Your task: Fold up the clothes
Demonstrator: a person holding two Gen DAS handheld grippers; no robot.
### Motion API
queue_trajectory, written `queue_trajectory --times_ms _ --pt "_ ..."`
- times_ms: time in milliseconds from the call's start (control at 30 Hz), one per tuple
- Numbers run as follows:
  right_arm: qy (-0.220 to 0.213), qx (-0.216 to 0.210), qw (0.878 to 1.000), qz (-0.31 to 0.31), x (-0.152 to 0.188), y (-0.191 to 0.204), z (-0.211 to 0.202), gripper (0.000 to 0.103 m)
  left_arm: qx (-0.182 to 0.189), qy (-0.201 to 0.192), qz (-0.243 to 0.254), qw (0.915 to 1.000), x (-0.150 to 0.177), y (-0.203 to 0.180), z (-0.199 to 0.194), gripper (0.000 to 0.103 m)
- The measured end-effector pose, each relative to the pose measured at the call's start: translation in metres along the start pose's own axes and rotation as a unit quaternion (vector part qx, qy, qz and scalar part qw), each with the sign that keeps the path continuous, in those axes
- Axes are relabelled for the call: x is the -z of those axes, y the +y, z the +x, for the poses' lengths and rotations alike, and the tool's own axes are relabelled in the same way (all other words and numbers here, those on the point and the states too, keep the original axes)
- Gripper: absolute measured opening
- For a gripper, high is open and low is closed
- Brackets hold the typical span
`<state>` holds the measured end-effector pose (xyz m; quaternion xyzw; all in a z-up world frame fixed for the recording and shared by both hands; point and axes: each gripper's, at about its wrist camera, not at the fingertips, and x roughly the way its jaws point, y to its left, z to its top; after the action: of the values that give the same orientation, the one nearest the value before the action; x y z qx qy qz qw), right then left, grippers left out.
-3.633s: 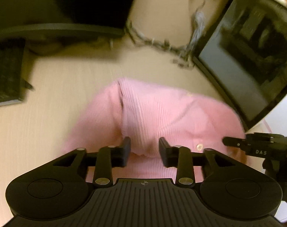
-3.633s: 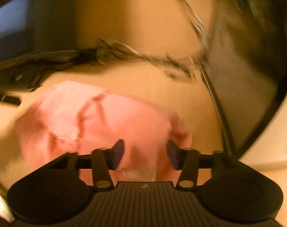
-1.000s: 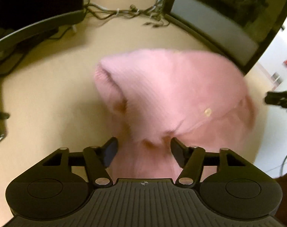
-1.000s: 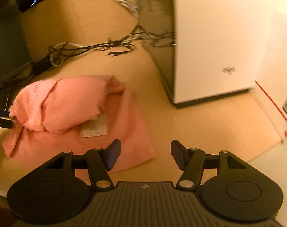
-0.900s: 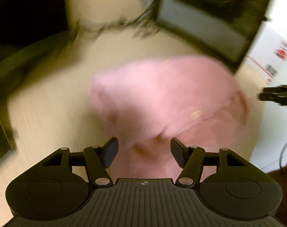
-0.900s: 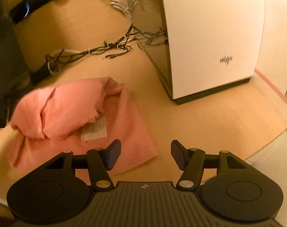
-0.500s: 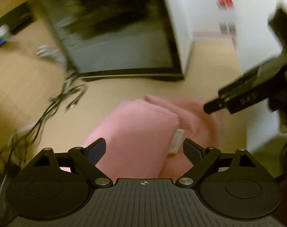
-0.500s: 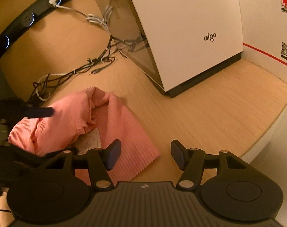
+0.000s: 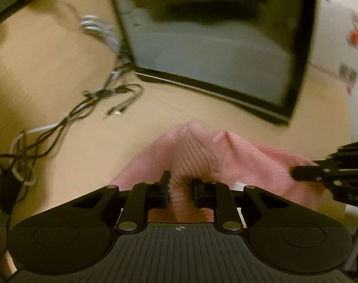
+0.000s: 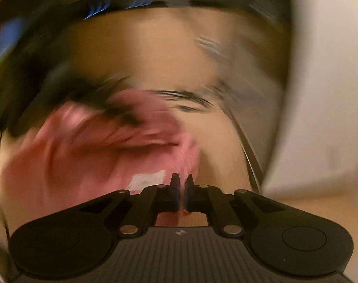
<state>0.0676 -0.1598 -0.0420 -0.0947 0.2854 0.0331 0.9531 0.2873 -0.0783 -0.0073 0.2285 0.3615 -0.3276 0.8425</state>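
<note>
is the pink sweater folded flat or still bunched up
Bunched. The pink sweater rises in ridges off the desk, pinched by the left gripper and right gripper.

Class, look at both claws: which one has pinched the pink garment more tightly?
The right claw: its jaws are nearly closed on a thin edge of the pink garment, while the left claw holds a thicker bunched fold.

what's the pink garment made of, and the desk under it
Pink garment: looks like soft ribbed knit, going by the fine parallel ridges; the fibre can't be told. Desk: pale wood or wood-look laminate, matte, with faint grain lines.
</note>
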Motion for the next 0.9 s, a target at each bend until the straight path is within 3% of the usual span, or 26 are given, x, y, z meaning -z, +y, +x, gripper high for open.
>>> queue_trajectory --times_ms 100,200,300,367,500,600,667,733,833,900 --pt "0.024 -0.032 0.987 -0.156 0.014 0.039 0.005 0.004 0.011 -0.005 -0.033 0.9994 -0.004 0.013 -0.007 0.019" --pt "0.048 -0.062 0.949 -0.304 0.028 0.078 0.010 0.004 0.018 -0.017 -0.058 0.9980 -0.006 0.019 -0.013 0.019" --pt "0.065 -0.077 0.924 -0.368 0.037 0.097 0.018 0.004 0.029 -0.023 -0.079 0.9962 -0.006 0.023 -0.019 0.019" --pt "0.069 -0.078 0.913 -0.394 0.038 0.100 0.018 0.005 0.058 -0.020 -0.097 0.9934 -0.002 0.025 -0.023 0.019" --pt "0.087 -0.094 0.907 -0.402 0.032 0.099 0.017 0.005 0.146 -0.019 -0.127 0.9810 0.012 0.020 -0.026 0.031" --pt "0.097 -0.137 0.918 -0.360 0.020 0.088 0.007 0.024 0.202 -0.002 -0.139 0.9695 0.029 0.009 -0.021 0.045" --pt "0.101 -0.170 0.932 -0.304 0.007 0.072 -0.006 0.046 0.215 0.027 -0.140 0.9662 0.044 -0.001 -0.010 0.046" --pt "0.104 -0.200 0.943 -0.246 -0.006 0.055 -0.019 0.059 0.213 0.051 -0.152 0.9638 0.060 -0.006 0.001 0.047" --pt "0.099 -0.203 0.963 -0.150 -0.023 0.020 -0.032 0.062 0.201 0.073 -0.178 0.9605 0.081 -0.009 0.008 0.052" --pt "0.090 -0.192 0.975 -0.070 -0.029 -0.002 -0.034 0.062 0.205 0.063 -0.192 0.9578 0.090 -0.007 -0.009 0.059"
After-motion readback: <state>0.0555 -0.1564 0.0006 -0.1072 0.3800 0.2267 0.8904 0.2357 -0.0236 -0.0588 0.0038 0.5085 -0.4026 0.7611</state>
